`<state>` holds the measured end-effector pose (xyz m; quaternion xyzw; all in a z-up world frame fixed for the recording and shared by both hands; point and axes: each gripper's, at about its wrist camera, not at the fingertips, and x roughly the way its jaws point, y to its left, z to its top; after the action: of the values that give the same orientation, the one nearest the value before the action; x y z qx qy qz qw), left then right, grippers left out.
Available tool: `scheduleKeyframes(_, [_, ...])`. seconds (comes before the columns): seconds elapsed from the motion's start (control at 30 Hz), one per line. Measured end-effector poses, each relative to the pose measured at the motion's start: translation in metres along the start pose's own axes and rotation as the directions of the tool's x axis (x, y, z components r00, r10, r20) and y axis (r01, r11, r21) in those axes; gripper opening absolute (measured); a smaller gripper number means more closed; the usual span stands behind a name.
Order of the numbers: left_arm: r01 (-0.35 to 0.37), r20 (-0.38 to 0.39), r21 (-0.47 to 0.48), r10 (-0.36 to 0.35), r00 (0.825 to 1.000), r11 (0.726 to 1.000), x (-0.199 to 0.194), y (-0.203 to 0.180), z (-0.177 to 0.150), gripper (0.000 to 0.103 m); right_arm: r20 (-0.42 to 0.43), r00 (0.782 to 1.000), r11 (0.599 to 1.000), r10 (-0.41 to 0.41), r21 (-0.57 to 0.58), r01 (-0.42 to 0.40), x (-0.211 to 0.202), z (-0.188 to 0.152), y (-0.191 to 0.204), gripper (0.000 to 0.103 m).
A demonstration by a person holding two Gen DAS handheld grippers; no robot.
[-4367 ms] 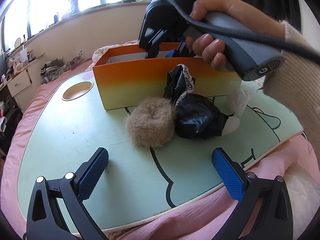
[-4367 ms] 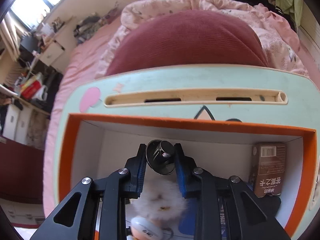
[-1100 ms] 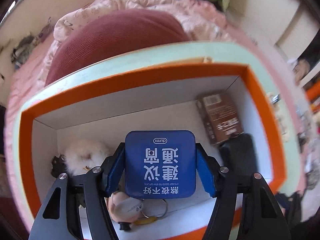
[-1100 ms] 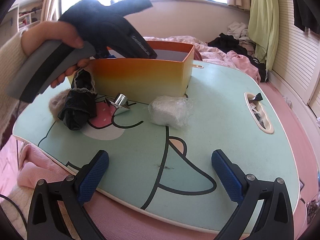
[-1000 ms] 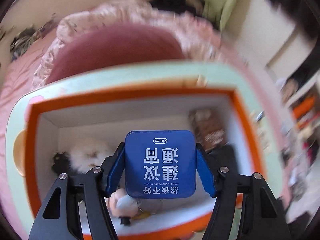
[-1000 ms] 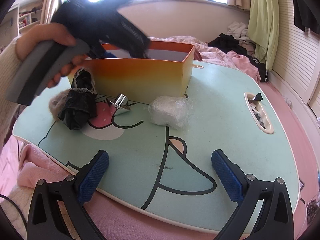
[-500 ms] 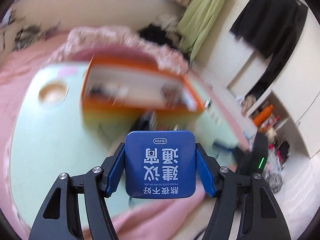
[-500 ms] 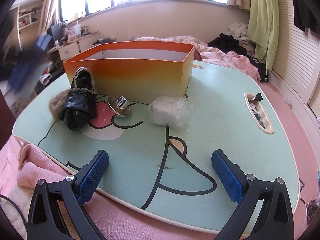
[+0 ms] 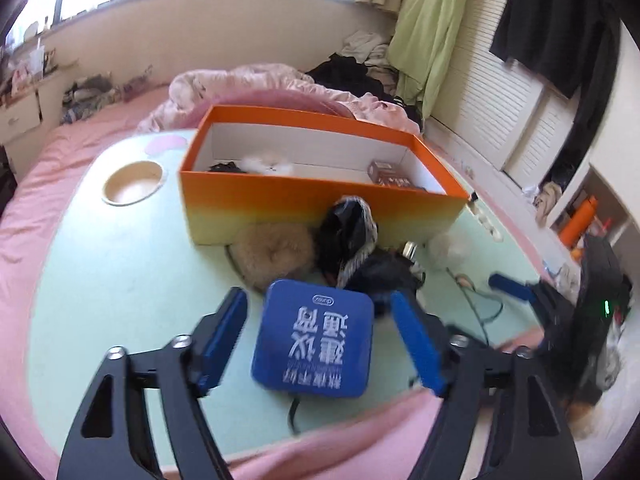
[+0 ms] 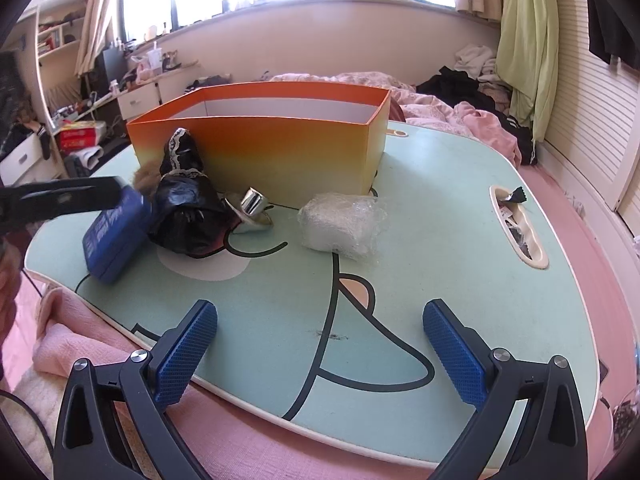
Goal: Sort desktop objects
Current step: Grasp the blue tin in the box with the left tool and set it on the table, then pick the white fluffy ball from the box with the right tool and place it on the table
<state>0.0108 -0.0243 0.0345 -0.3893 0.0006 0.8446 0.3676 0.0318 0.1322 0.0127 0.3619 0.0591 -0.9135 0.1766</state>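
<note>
A blue square tin (image 9: 314, 338) with white lettering lies tilted on the green table (image 9: 120, 272) near its front edge. My left gripper (image 9: 318, 302) straddles it with jaws opening and a gap on each side, neither pad pressing it. In the right wrist view the tin (image 10: 114, 236) leans beside a black bag (image 10: 184, 208). Behind them stands the orange box (image 9: 320, 196), which holds a white fluffy thing (image 9: 266, 164) and a brown pack (image 9: 390, 174). My right gripper (image 10: 320, 312) hangs open over the table's front edge with nothing in it.
A tan fluffy ring (image 9: 272, 254), a shiny metal piece (image 10: 252, 204) and a plastic-wrapped bundle (image 10: 342, 226) lie in front of the box. The table has a round cup hole (image 9: 134, 182) and a slot (image 10: 518, 232). Pink bedding surrounds it.
My left gripper has drawn back from above the box to the table's near edge with the tin, then its jaws have spread off it. The right gripper has stayed still.
</note>
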Motion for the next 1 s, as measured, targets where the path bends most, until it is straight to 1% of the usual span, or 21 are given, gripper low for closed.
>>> scheduleKeyframes(0.07, [-0.039, 0.001, 0.036, 0.039, 0.999, 0.999, -0.01, -0.001, -0.013, 0.08, 0.0, 1.0, 1.0, 0.0, 0.001, 0.0, 0.0, 0.0, 0.0, 0.103])
scheduleKeyframes(0.13, [-0.064, -0.027, 0.074, 0.066, 0.997, 0.995, -0.014, 0.001, -0.03, 0.08, -0.001, 1.0, 1.0, 0.0, 0.0, 0.0, -0.001, 0.0, 0.0, 0.103])
scheduleKeyframes(0.23, [-0.104, -0.068, 0.127, 0.113, 0.991, 0.987, -0.008, -0.002, -0.05, 0.081, 0.0, 1.0, 1.0, 0.0, 0.0, 0.0, -0.001, 0.0, 0.0, 0.103])
scheduleKeyframes(0.27, [-0.105, -0.074, 0.143, 0.116, 0.99, 0.984, -0.001, -0.004, -0.053, 0.085, 0.0, 1.0, 1.0, 0.0, 0.0, 0.0, -0.001, 0.0, 0.0, 0.103])
scheduleKeyframes(0.3, [-0.132, -0.045, 0.17, 0.141, 0.989, 0.977, 0.005, -0.008, -0.055, 0.09, 0.0, 1.0, 1.0, -0.001, -0.001, 0.001, -0.001, 0.0, 0.0, 0.103])
scheduleKeyframes(0.33, [-0.143, -0.009, 0.18, 0.147, 0.989, 0.973, 0.007, -0.012, -0.057, 0.1, -0.001, 1.0, 1.0, 0.0, -0.002, 0.0, -0.001, 0.0, -0.001, 0.103])
scheduleKeyframes(0.37, [-0.138, 0.006, 0.173, 0.139, 0.99, 0.975, 0.012, -0.013, -0.056, 0.103, -0.002, 1.0, 1.0, 0.001, 0.0, -0.001, -0.001, 0.0, -0.001, 0.103])
scheduleKeyframes(0.4, [-0.111, 0.012, 0.149, 0.111, 0.994, 0.983, 0.017, -0.013, -0.054, 0.103, -0.002, 1.0, 1.0, 0.001, -0.001, -0.001, -0.001, 0.0, 0.0, 0.103])
scheduleKeyframes(0.43, [-0.14, 0.013, 0.151, 0.14, 0.99, 0.979, 0.022, -0.015, -0.051, 0.103, -0.002, 1.0, 1.0, 0.0, -0.003, 0.0, -0.002, 0.0, 0.0, 0.103])
scheduleKeyframes(0.53, [-0.134, 0.014, 0.147, 0.134, 0.991, 0.98, 0.024, -0.015, -0.044, 0.103, 0.0, 1.0, 1.0, 0.002, 0.0, -0.002, -0.003, 0.0, 0.001, 0.102])
scheduleKeyframes(0.57, [-0.132, 0.017, 0.146, 0.131, 0.991, 0.98, 0.025, -0.015, -0.043, 0.103, 0.003, 1.0, 1.0, 0.005, 0.002, -0.005, -0.005, 0.001, 0.001, 0.095])
scheduleKeyframes(0.6, [-0.133, 0.022, 0.144, 0.132, 0.991, 0.981, 0.025, -0.015, -0.043, 0.103, 0.01, 1.0, 1.0, 0.025, 0.01, -0.025, -0.006, 0.003, -0.001, 0.088])
scheduleKeyframes(0.63, [-0.133, 0.026, 0.143, 0.131, 0.991, 0.981, 0.025, -0.014, -0.043, 0.103, 0.029, 0.998, 0.998, 0.061, 0.033, -0.062, -0.012, 0.009, -0.006, 0.079])
scheduleKeyframes(0.73, [-0.133, 0.027, 0.146, 0.13, 0.991, 0.98, 0.025, -0.017, -0.045, 0.103, 0.134, 0.986, 0.987, 0.103, 0.106, -0.117, -0.04, 0.044, -0.018, 0.076])
scheduleKeyframes(0.77, [-0.132, 0.027, 0.146, 0.13, 0.991, 0.98, 0.025, -0.017, -0.045, 0.103, 0.151, 0.983, 0.986, 0.106, 0.112, -0.124, -0.044, 0.059, -0.019, 0.074])
scheduleKeyframes(0.8, [-0.132, 0.028, 0.147, 0.129, 0.991, 0.98, 0.025, -0.017, -0.046, 0.103, 0.151, 0.981, 0.983, 0.121, 0.12, -0.139, -0.047, 0.083, -0.019, 0.071])
scheduleKeyframes(0.83, [-0.131, 0.027, 0.148, 0.129, 0.991, 0.98, 0.025, -0.017, -0.046, 0.103, 0.131, 0.98, 0.979, 0.151, 0.12, -0.167, -0.044, 0.099, -0.017, 0.065])
scheduleKeyframes(0.87, [-0.13, 0.027, 0.148, 0.128, 0.991, 0.98, 0.025, -0.015, -0.046, 0.103, 0.078, 0.973, 0.967, 0.217, 0.121, -0.226, -0.033, 0.121, -0.013, 0.061])
scheduleKeyframes(0.9, [-0.13, 0.027, 0.149, 0.127, 0.992, 0.98, 0.025, -0.016, -0.046, 0.103, -0.008, 0.952, 0.944, 0.307, 0.133, -0.303, -0.013, 0.146, -0.005, 0.06])
scheduleKeyframes(0.93, [-0.13, 0.027, 0.149, 0.127, 0.992, 0.98, 0.025, -0.016, -0.046, 0.103, -0.069, 0.932, 0.927, 0.356, 0.156, -0.342, 0.006, 0.161, 0.003, 0.059])
scheduleKeyframes(1.0, [-0.127, 0.028, 0.15, 0.125, 0.992, 0.98, 0.025, -0.015, -0.047, 0.103, -0.166, 0.906, 0.912, 0.388, 0.212, -0.352, 0.043, 0.183, 0.019, 0.058])
